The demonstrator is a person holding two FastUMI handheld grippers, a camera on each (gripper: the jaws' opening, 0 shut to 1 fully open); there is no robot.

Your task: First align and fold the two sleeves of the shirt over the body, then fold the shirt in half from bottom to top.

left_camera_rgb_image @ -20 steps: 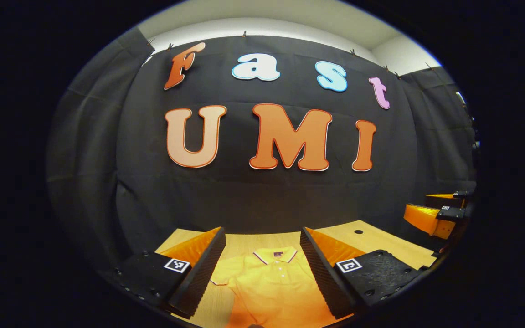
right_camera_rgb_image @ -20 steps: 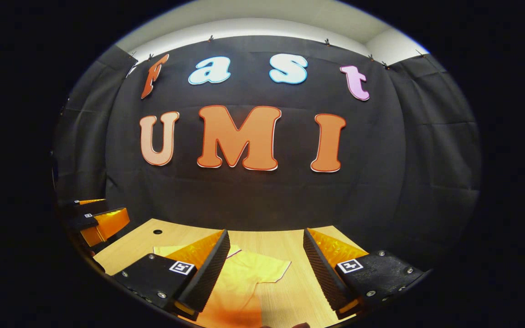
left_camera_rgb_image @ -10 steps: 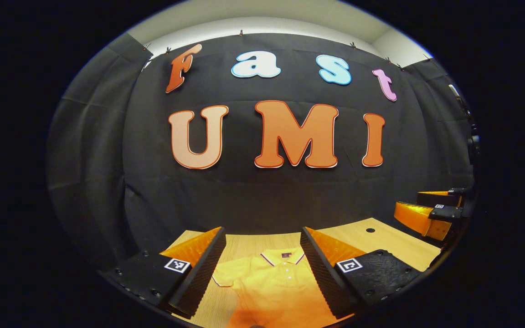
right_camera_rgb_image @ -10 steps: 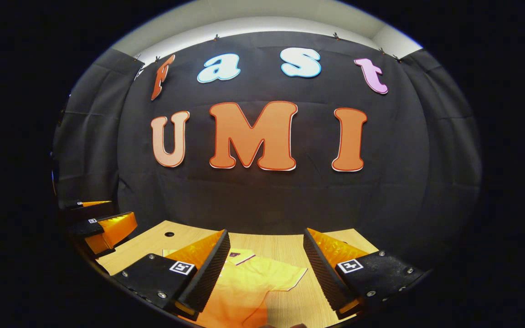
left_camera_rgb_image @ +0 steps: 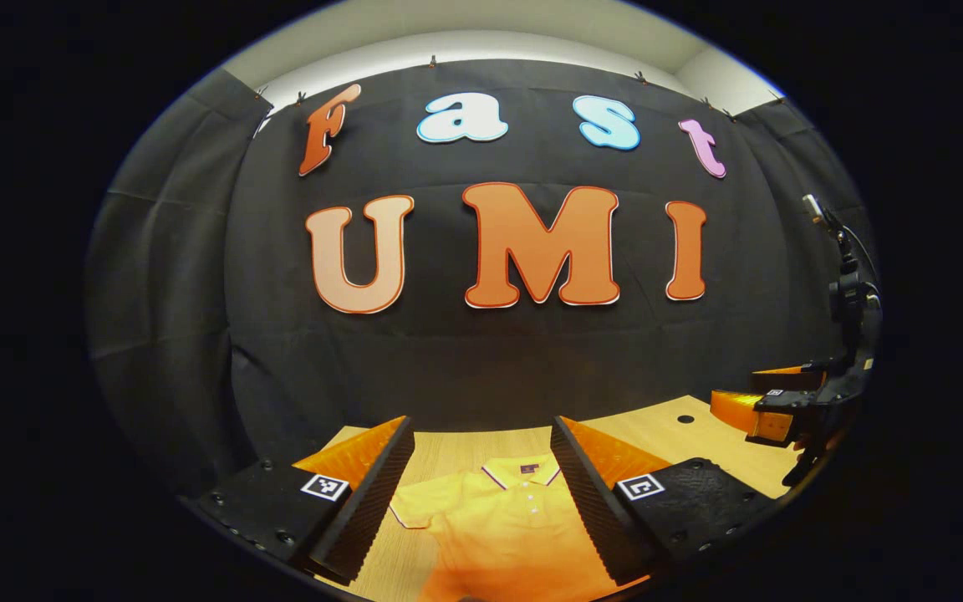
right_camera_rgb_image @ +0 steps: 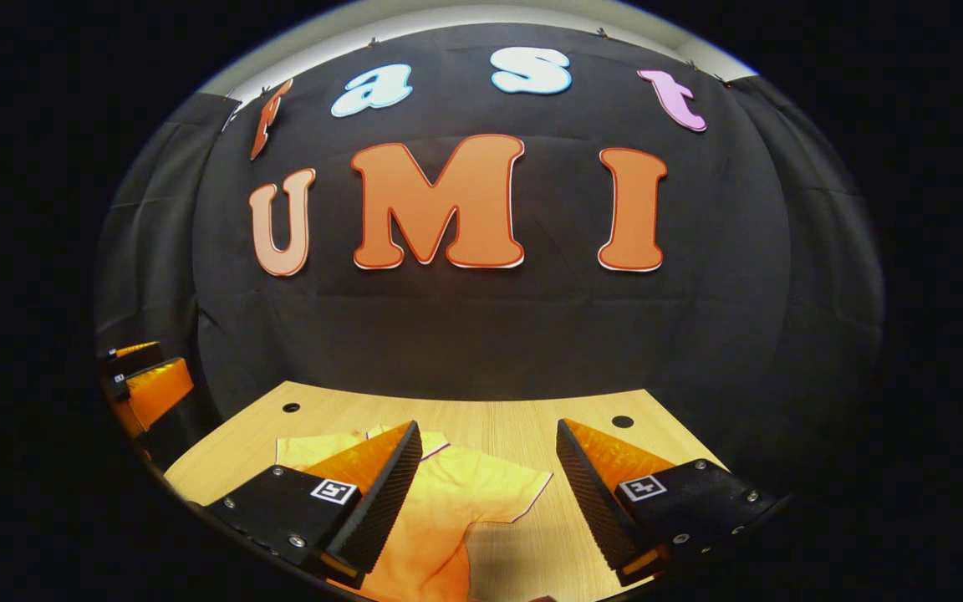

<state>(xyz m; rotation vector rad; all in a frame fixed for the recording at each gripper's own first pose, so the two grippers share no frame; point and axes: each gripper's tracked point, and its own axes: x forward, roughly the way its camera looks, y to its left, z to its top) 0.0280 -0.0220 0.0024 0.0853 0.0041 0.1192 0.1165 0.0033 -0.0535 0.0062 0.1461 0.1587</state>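
A yellow-orange polo shirt (left_camera_rgb_image: 506,527) lies flat on the wooden table (left_camera_rgb_image: 456,443), collar (left_camera_rgb_image: 523,472) toward the wall. In the left gripper view my left gripper (left_camera_rgb_image: 481,502) hovers open above the chest, with the collar showing between its fingers. In the right gripper view my right gripper (right_camera_rgb_image: 486,493) stands open over the shirt (right_camera_rgb_image: 440,510), and one short sleeve (right_camera_rgb_image: 506,489) lies spread between its fingers. Neither gripper holds cloth. The right gripper (left_camera_rgb_image: 741,391) also shows at the far right of the left gripper view. The left gripper (right_camera_rgb_image: 165,364) also shows at the far left of the right gripper view.
The table (right_camera_rgb_image: 523,418) ends at the black cloth wall behind. Two round holes (right_camera_rgb_image: 290,408) (right_camera_rgb_image: 622,421) sit near its back corners. A stand with a cable (left_camera_rgb_image: 849,293) rises at the right edge of the left gripper view.
The right gripper has tipped downward, so more of the table and sleeve show. In the left gripper view the right gripper has sunk lower at the right edge. The shirt has not moved.
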